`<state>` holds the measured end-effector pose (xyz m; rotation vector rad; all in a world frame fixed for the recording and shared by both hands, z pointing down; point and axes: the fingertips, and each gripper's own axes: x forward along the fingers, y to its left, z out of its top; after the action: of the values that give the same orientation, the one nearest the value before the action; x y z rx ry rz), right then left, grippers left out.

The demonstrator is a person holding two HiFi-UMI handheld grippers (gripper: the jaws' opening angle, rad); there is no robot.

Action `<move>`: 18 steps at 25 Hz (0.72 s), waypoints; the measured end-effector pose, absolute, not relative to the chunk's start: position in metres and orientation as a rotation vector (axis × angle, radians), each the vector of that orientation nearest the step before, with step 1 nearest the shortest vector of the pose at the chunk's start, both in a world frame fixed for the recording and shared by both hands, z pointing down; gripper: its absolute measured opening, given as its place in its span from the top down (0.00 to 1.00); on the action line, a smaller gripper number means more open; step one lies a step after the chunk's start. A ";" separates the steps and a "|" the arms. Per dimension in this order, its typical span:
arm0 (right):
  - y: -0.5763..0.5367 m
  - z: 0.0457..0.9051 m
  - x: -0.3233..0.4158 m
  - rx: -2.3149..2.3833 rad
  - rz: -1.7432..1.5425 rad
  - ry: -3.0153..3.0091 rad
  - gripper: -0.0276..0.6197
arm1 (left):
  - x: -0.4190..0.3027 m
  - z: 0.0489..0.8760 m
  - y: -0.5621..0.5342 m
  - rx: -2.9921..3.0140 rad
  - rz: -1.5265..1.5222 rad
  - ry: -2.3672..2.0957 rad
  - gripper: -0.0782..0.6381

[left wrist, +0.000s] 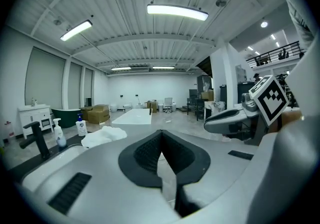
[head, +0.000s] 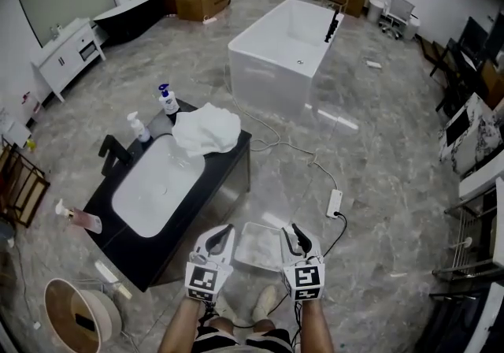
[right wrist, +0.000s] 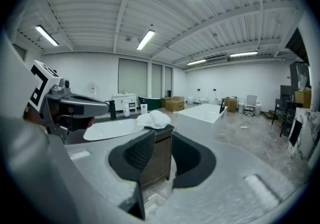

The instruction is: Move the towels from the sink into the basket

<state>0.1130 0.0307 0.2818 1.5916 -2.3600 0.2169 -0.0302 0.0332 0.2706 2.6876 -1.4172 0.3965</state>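
A bathroom showroom is seen from above, with a white heap of towels point(head: 206, 129) piled on the far corner of a black vanity top point(head: 228, 156), just beside the far end of the white sink point(head: 150, 190) and not in its basin. The basket point(head: 246, 233), a pale box on the marble floor in front of the vanity, is framed between the two grippers, which are held side by side, apart from each other, over it. The left gripper point(head: 223, 233) is shown with its jaws drawn together at the tips and nothing caught between them (only a sliver of floor is seen behind the pads in the left gripper view). The right gripper point(head: 298, 232) is held with its jaws narrowly parted; through the gap the vanity's cabinet is seen, and nothing is gripped. Two pump bottles point(head: 168, 99) and a black faucet point(head: 114, 156) are lined along the far side of the sink. A white freestanding bathtub point(head: 283, 44) is set well beyond the vanity.
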 end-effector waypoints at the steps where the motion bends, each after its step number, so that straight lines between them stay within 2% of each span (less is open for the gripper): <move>1: 0.036 0.274 0.113 1.592 0.208 -2.368 0.80 | -0.031 0.265 0.038 2.684 0.395 -1.428 0.88; 13: 0.091 0.228 0.137 1.621 0.135 -2.392 0.94 | -0.034 0.217 0.092 2.672 0.354 -1.538 0.88; 18: 0.105 0.231 0.138 1.599 0.137 -2.403 0.95 | -0.029 0.218 0.103 2.664 0.346 -1.546 0.88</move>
<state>0.1380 0.1052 0.2312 1.5993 -2.4029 0.1369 -0.0291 0.1026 0.2181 2.6642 -1.5462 0.3464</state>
